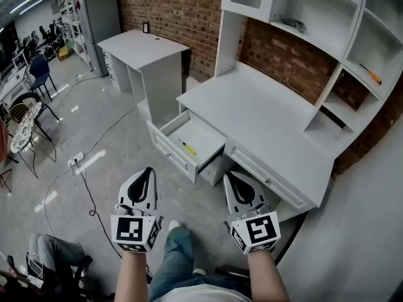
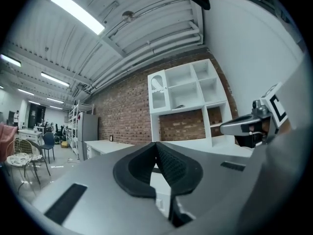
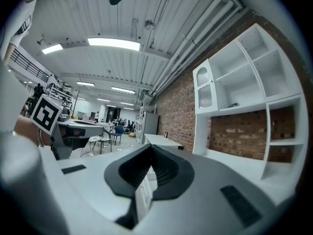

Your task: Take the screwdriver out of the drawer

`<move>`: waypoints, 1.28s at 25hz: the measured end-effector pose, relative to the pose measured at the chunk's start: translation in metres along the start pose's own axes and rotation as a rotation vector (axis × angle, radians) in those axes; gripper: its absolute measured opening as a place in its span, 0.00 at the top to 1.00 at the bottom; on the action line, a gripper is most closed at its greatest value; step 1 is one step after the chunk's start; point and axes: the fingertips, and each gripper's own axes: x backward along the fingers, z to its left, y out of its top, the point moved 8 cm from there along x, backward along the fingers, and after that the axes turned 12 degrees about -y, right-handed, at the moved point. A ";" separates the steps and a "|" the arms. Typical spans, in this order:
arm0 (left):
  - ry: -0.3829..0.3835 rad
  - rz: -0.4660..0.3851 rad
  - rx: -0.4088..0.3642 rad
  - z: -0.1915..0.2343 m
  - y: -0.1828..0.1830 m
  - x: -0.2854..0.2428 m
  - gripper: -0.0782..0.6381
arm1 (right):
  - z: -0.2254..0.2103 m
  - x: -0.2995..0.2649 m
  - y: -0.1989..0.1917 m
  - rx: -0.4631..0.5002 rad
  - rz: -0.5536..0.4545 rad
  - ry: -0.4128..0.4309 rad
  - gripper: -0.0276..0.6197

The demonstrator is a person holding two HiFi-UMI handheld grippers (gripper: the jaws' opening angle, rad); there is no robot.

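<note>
A yellow-handled screwdriver (image 1: 188, 147) lies in the open drawer (image 1: 170, 145) at the left end of the white desk (image 1: 264, 115). Both grippers are held in front of the desk, short of the drawer, and point toward it. My left gripper (image 1: 148, 172) hangs over the floor, below and left of the drawer, its jaws shut and empty (image 2: 156, 146). My right gripper (image 1: 232, 177) sits just under the desk's front edge, right of the drawer, also shut with nothing between its jaws (image 3: 150, 147).
A hutch of white shelves (image 1: 352, 30) stands on the desk against the brick wall, with an orange-handled tool (image 1: 373, 75) on a right shelf. A second white desk (image 1: 141, 49) stands at the left rear. A cable (image 1: 88, 190) and chairs (image 1: 25, 115) occupy the floor at left.
</note>
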 end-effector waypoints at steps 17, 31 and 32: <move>-0.053 0.051 0.050 0.210 -0.039 -0.197 0.88 | 0.008 -0.295 -0.022 -0.024 0.125 0.042 0.48; -0.022 0.201 0.138 0.264 -0.115 -0.270 0.88 | 0.005 -0.419 -0.150 0.108 0.441 0.194 0.46; -0.015 0.213 0.147 0.266 -0.121 -0.274 0.88 | 0.005 -0.425 -0.165 0.107 0.472 0.208 0.46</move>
